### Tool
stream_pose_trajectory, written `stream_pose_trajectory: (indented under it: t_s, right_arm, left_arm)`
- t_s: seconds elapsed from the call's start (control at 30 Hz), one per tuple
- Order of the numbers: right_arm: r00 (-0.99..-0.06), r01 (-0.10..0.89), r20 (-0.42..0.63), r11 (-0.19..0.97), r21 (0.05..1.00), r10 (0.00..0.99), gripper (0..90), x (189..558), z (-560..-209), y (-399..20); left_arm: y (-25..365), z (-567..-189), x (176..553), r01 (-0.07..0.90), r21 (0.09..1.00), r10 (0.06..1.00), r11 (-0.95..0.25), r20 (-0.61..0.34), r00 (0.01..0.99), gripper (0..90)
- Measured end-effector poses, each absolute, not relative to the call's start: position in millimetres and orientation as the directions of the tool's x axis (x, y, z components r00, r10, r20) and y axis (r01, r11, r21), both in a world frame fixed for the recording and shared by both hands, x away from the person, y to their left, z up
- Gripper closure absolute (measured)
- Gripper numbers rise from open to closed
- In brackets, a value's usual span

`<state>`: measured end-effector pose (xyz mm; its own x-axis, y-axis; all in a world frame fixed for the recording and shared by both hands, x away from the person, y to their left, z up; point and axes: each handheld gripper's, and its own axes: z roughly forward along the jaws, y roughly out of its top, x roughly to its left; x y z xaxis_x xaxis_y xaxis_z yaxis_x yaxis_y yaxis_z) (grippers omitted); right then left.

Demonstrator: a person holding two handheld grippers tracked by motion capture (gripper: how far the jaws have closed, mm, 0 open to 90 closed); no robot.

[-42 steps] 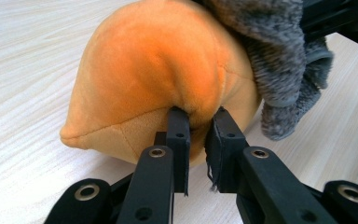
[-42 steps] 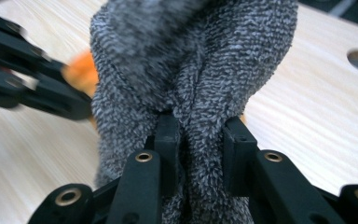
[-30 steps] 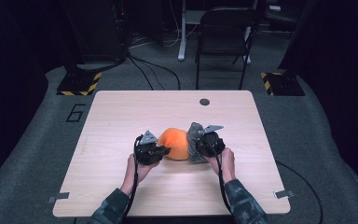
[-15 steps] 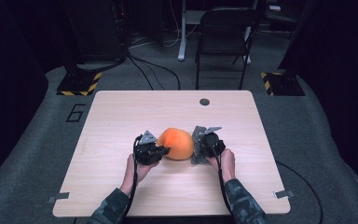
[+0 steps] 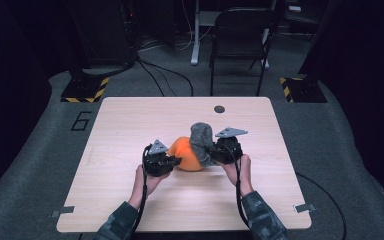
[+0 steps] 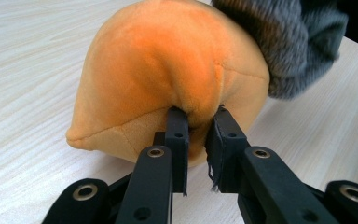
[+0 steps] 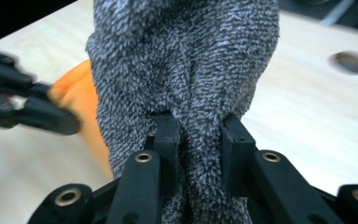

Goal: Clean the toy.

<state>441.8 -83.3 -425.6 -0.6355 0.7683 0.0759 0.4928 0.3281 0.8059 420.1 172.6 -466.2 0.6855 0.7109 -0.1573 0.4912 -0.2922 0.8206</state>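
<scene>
Round orange plush toy (image 5: 186,154): lies near the middle of the pale wooden surface (image 5: 130,125), between the two hands. Its right side is hidden behind the grey cloth; its underside cannot be seen.

Fuzzy grey terry cloth (image 5: 201,141): drapes against the toy's right side and stands up above it. In the right gripper view the cloth (image 7: 186,70) crowds the frame, its upper edge cut off; a sliver of orange plush (image 7: 81,100) shows at its left.

Left hand-held gripper (image 5: 174,160): jaws pressed nearly together, pinching a fold of the toy's orange fabric (image 6: 168,70). How deep the pinch goes is hidden in the crease between the fingertips (image 6: 177,122).

Right hand-held gripper (image 5: 211,151): jaws clamped on a bunched fold of the grey cloth, the pile swallowing the fingertips (image 7: 168,128). The grey three-cornered plate covers its body from above.

Small dark round hole (image 5: 219,108): in the surface near the far edge, blurred in the right gripper view.

Black folding chair (image 5: 242,40): beyond the surface, its upper back cut off, detail lost in the dark.
</scene>
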Motion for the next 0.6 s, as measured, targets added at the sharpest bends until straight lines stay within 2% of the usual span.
stream_pose_trajectory:
  t_s: [0.1,0.33,0.37,0.4,0.43,0.5,0.53,0.6]
  right_arm:
    - [-0.639,0.505,0.072,0.346,0.791,0.766,71.9,443.6,-433.9,-78.7]
    - [-0.625,0.463,-0.055,0.427,0.776,0.778,71.9,440.3,-437.3,-67.6]
    - [-0.627,0.459,-0.064,0.434,0.775,0.777,71.9,440.4,-437.2,-67.0]
    - [-0.619,0.463,-0.06,0.425,0.778,0.783,71.9,441.1,-437.3,-66.5]
    - [-0.619,0.463,-0.06,0.425,0.778,0.783,71.9,441.1,-437.3,-66.5]
    - [-0.611,0.474,-0.052,0.417,0.776,0.79,71.9,442.4,-437.7,-67.5]
    - [-0.615,0.468,-0.058,0.422,0.777,0.787,71.9,445.2,-438.2,-69.0]
    - [-0.608,0.477,-0.051,0.416,0.775,0.792,71.9,445.9,-438.4,-69.3]
  left_arm:
    - [173.0,-466.3,420.8,0.485,0.819,0.708,-0.307,-0.144,0.691,77.9]
    - [173.8,-466.7,421.0,0.492,0.816,0.703,-0.303,-0.156,0.693,72.5]
    - [174.3,-466.3,420.8,0.495,0.815,0.703,-0.303,-0.159,0.693,70.5]
    - [174.8,-466.0,420.7,0.495,0.813,0.704,-0.307,-0.156,0.693,64.7]
    - [175.5,-465.5,420.7,0.492,0.81,0.708,-0.318,-0.142,0.691,64.7]
    - [175.1,-465.9,420.4,0.485,0.798,0.726,-0.358,-0.089,0.682,58.6]
    - [174.4,-467.8,420.4,0.491,0.785,0.732,-0.379,-0.07,0.678,52.7]
    - [173.3,-468.7,419.8,0.492,0.782,0.739,-0.384,-0.06,0.671,51.1]
